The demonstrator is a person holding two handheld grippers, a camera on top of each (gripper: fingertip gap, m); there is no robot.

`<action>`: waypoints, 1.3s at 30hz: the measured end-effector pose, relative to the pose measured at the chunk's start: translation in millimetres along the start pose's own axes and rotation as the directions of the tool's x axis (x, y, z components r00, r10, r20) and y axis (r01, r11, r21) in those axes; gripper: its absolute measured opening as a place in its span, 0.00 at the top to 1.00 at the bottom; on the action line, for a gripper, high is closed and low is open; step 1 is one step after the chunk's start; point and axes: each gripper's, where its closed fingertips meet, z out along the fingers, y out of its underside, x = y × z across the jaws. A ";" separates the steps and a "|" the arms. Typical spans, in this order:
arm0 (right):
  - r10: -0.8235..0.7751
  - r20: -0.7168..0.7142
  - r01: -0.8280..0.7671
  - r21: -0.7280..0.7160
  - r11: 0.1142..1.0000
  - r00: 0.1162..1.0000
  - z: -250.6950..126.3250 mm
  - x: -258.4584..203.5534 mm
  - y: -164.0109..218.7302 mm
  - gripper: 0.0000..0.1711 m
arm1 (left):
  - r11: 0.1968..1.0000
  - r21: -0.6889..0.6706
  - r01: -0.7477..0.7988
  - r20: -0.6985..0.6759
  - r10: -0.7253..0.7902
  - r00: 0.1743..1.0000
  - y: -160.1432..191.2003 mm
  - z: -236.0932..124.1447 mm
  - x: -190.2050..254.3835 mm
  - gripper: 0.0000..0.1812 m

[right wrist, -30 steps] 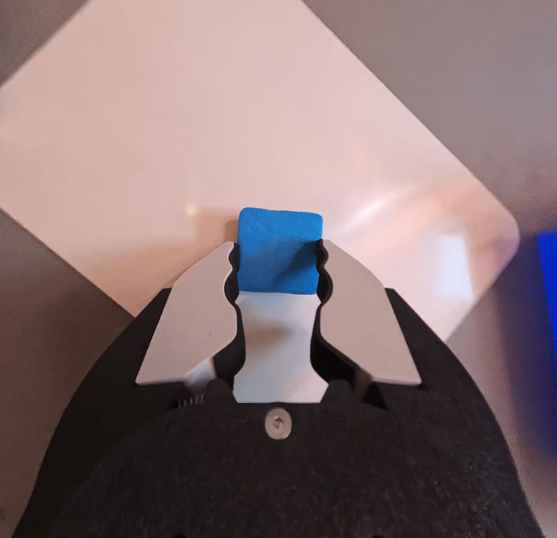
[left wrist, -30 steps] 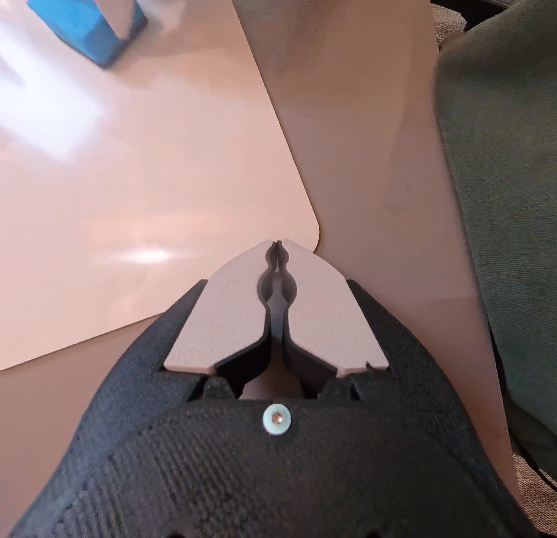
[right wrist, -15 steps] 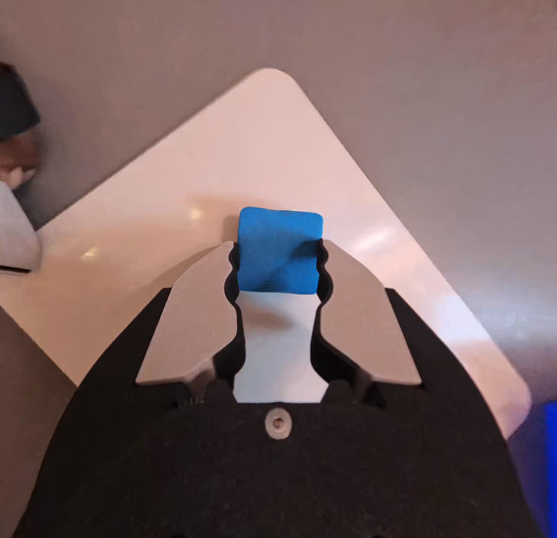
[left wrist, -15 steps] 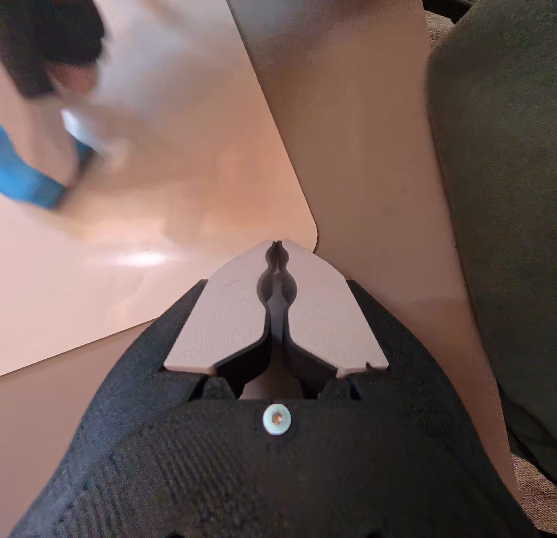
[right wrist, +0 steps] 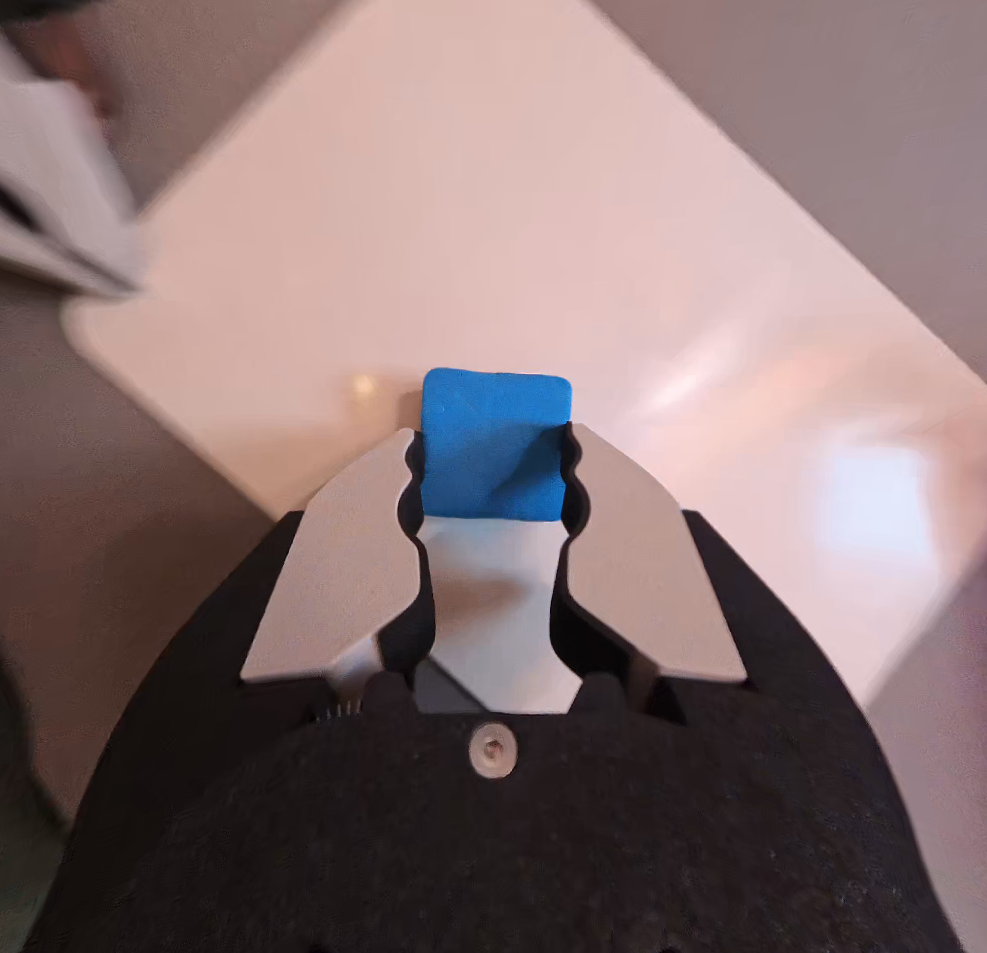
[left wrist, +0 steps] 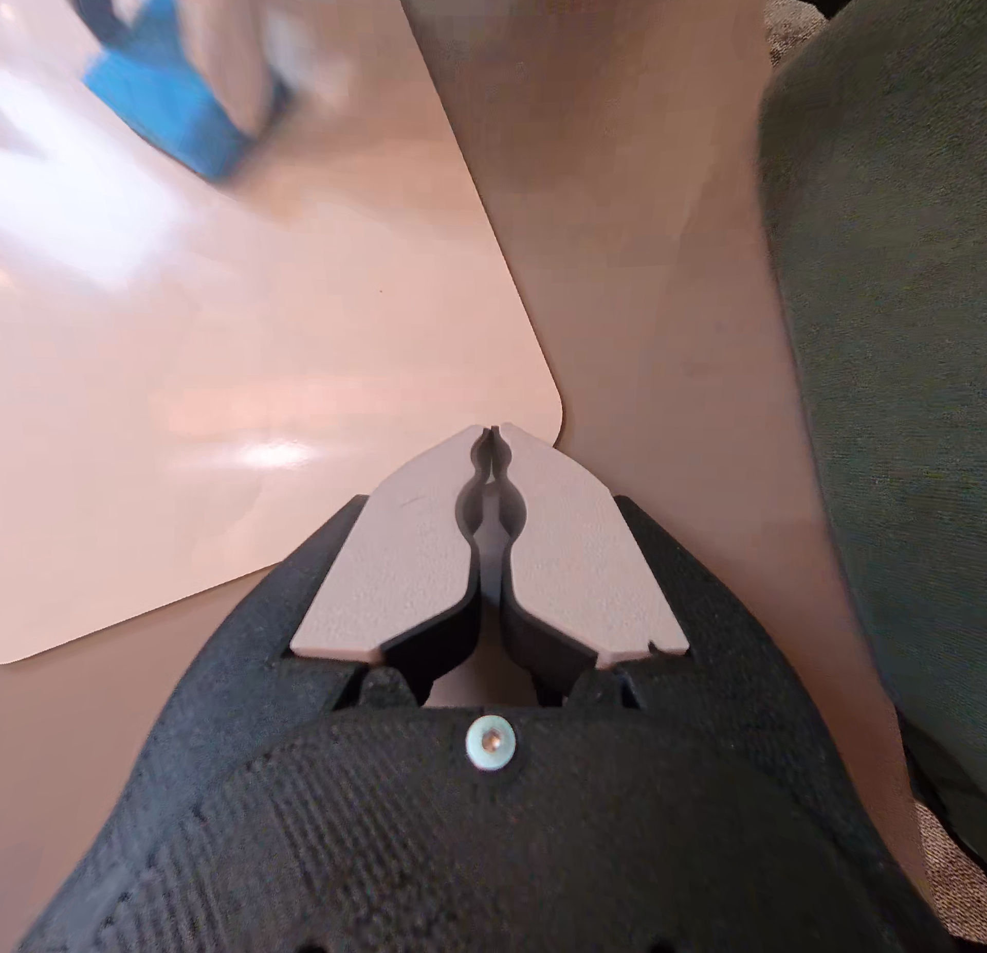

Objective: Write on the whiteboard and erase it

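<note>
Here the right gripper [right wrist: 494, 446] is clamping a blue foam eraser block [right wrist: 494, 446] over the glossy white whiteboard [right wrist: 454, 206] ahead; the left gripper [left wrist: 492, 433] is sitting closed, empty, at the board's rounded corner

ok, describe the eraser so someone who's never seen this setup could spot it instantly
Find the white whiteboard lying flat on the grey-brown table. Over it, the right hand-held gripper is shut on a small block, the eraser. It is bright blue with rounded corners, the only saturated colour against the pale board and the pale grey fingers.
</note>
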 end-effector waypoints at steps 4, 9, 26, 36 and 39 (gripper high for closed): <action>-0.147 0.040 0.147 -0.005 0.989 0.988 4.8 -35.1 -11.1 0.71 | 1.000 -0.001 -0.001 -0.007 0.001 1.000 -0.1 -0.1 2.4 1.00; 0.262 -0.203 -0.260 0.035 0.965 0.944 -11.2 131.2 30.9 0.71 | 1.000 -0.008 -0.020 0.016 0.021 1.000 -0.3 0.0 1.3 1.00; 0.180 -0.143 -0.170 0.078 0.982 0.973 4.2 126.7 8.3 0.71 | 1.000 0.001 0.004 0.007 -0.004 1.000 -0.2 -0.7 -0.1 1.00; 0.129 -0.121 -0.116 0.110 0.987 0.984 7.5 105.1 1.1 0.71 | 1.000 0.008 0.004 -0.003 -0.004 1.000 -1.7 -0.3 0.8 1.00; 0.110 -0.136 -0.099 0.082 0.992 0.985 7.1 101.3 1.2 0.71 | 1.000 0.007 0.006 -0.004 -0.006 1.000 -2.3 -0.2 1.0 1.00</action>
